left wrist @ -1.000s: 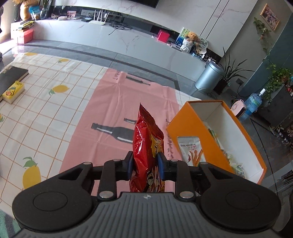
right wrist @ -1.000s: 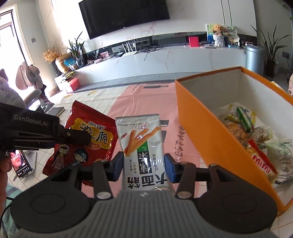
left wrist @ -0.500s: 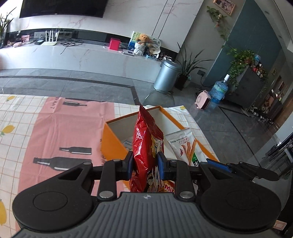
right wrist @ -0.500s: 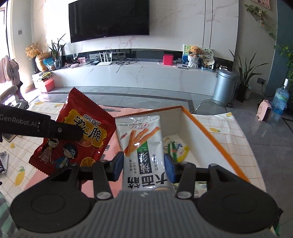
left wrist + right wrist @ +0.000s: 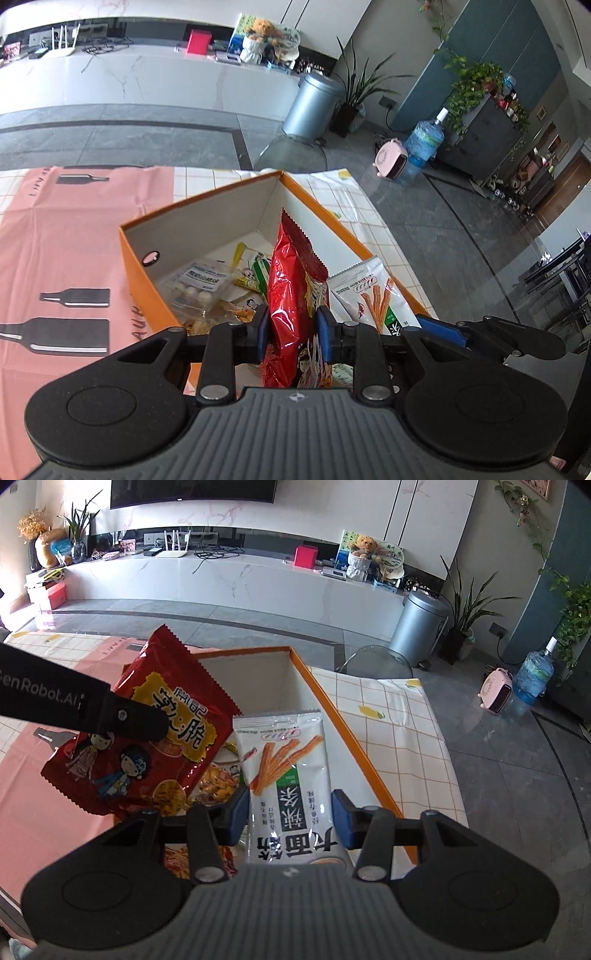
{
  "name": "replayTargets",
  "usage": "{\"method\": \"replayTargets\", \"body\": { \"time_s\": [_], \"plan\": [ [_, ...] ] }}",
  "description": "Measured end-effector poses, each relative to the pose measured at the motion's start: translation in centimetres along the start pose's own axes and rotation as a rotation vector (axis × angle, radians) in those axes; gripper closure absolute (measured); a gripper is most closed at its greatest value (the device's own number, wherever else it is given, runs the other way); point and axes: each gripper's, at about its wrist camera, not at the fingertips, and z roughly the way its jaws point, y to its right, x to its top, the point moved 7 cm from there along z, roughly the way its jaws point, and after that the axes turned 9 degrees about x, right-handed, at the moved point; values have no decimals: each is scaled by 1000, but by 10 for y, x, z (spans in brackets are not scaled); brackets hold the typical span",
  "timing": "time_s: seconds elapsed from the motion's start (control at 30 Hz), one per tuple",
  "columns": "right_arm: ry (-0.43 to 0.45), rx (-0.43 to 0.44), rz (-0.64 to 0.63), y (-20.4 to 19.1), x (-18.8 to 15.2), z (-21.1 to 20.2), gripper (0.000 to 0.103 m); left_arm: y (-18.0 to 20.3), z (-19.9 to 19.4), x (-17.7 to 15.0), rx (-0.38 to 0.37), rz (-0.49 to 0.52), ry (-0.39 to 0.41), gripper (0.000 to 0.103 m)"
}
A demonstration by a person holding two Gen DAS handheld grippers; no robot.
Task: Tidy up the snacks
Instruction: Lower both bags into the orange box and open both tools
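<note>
— Moved since earlier? Both packets carried from over the pink surface to above the orange box.
— Claws? Left claw clamped on red packet; right claw clamped on white packet.

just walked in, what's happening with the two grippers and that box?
A person is sorting snacks with a handheld gripper in each hand. The left gripper is clamped on a red snack bag, the right gripper on a white packet of stick snacks. Both packets are held above the open orange box, which already contains several snacks. Neither packet has been released yet.
</note>
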Motion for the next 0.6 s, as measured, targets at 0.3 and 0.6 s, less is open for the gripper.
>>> {"method": "replayTargets", "body": {
  "time_s": [0.3,0.6],
  "plan": [
    [-84,-1,-1,15,-13,38,57,8,34,-7,7,39,-63,74],
    [-130,15,0,22,-25,63,57,5,54,-8,-1,68,-116,74]
  ]
}}
